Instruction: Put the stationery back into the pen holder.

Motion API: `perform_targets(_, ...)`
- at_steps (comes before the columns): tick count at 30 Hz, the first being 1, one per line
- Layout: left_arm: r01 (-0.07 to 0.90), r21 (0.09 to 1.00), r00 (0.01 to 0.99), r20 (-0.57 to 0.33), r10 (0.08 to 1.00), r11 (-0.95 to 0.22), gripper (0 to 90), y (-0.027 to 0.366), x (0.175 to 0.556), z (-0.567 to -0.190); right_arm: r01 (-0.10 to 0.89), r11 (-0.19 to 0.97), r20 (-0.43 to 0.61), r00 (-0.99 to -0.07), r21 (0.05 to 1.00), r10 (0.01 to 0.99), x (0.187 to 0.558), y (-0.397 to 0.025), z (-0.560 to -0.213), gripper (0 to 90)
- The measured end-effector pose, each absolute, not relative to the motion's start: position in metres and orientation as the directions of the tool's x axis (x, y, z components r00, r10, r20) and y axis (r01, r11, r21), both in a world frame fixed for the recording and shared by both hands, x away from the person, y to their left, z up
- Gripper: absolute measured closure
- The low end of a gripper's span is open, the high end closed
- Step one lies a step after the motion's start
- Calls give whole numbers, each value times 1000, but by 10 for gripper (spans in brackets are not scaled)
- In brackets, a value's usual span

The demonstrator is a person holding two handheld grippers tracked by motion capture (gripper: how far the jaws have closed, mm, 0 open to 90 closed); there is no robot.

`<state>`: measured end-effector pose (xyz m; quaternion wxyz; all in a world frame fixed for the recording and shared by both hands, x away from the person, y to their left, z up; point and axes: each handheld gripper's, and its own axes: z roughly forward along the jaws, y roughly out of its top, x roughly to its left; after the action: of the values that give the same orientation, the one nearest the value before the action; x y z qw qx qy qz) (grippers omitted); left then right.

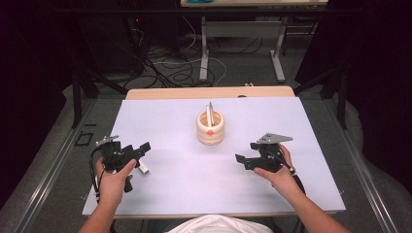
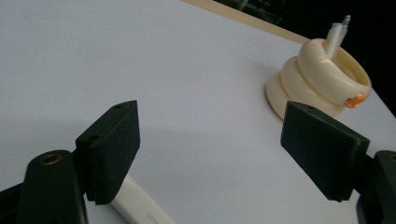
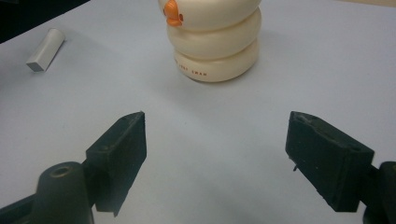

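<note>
A cream ring-shaped holder (image 1: 210,130) with an orange knob stands mid-table, and a white pen (image 1: 210,113) stands in it. My left gripper (image 1: 142,150) rests at the left, held in a hand, jaws open and pointing right. A short white cap-like piece (image 1: 144,169) lies on the board just beneath it. In the left gripper view that white piece (image 2: 140,207) lies under the left jaw of my left gripper (image 2: 217,144), and the holder (image 2: 322,81) is farther off. My right gripper (image 1: 247,153) is open, facing the holder (image 3: 215,42), nothing between the jaws of this gripper (image 3: 224,151).
A pale lavender board (image 1: 184,194) covers the wooden table. Beyond the far edge the floor holds tangled cables (image 1: 170,68) and the legs of another table (image 1: 204,53). The white piece (image 3: 45,50) shows far left in the right gripper view.
</note>
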<state>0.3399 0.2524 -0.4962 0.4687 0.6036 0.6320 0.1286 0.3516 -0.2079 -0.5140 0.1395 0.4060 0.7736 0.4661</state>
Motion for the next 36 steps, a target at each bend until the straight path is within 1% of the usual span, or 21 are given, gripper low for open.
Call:
perform_targets(2, 655, 717, 150, -434, 888, 240, 251, 254, 340, -497, 501, 231, 166, -627, 834, 761, 352, -208, -515, 202)
perform_targets(4, 663, 707, 134, -437, 889, 248, 257, 255, 341, -499, 501, 231, 165, -626, 834, 762, 353, -208, -515, 202)
perform_targets(8, 709, 655, 98, -458, 883, 261, 265, 257, 343, -502, 502, 227, 169, -626, 835, 761, 354, -210, -516, 202)
perform_targets(10, 714, 645, 81, -465, 882, 274, 271, 256, 343, -504, 503, 224, 168, -620, 835, 766, 355, -211, -516, 202)
perform_targets(13, 739, 611, 45, -466, 884, 284, 295, 258, 343, -503, 508, 222, 171, -617, 832, 768, 356, -212, -517, 202)
perform_targets(16, 754, 573, 2, -490, 872, 320, 317, 261, 344, -503, 513, 219, 178, -615, 830, 768, 356, -212, -518, 202)
perform_targets(20, 754, 543, -46, -517, 855, 369, 323, 265, 345, -504, 518, 219, 182, -614, 827, 768, 357, -212, -519, 202)
perform_targets(22, 763, 527, -70, -509, 858, 375, 346, 268, 345, -503, 519, 220, 181, -614, 826, 769, 357, -212, -519, 202)
perform_targets(23, 768, 525, -70, -500, 863, 367, 347, 269, 345, -503, 519, 220, 181, -614, 826, 768, 357, -212, -519, 202)
perform_targets(25, 763, 513, -96, -510, 855, 392, 347, 267, 345, -503, 535, 229, 186, -613, 813, 768, 357, -212, -519, 202)
perform_targets(28, 764, 509, -108, -505, 857, 396, 343, 268, 346, -505, 528, 217, 190, -611, 821, 769, 358, -211, -520, 202)
perform_targets(29, 752, 507, -128, -514, 848, 421, 344, 267, 347, -505, 527, 217, 190, -612, 821, 767, 358, -212, -520, 202)
perform_targets(34, 754, 463, -175, -542, 822, 465, 391, 270, 348, -508, 532, 217, 194, -611, 818, 767, 358, -212, -521, 202)
perform_targets(36, 768, 442, -190, -534, 824, 464, 397, 272, 348, -510, 535, 215, 195, -607, 817, 771, 358, -211, -522, 202)
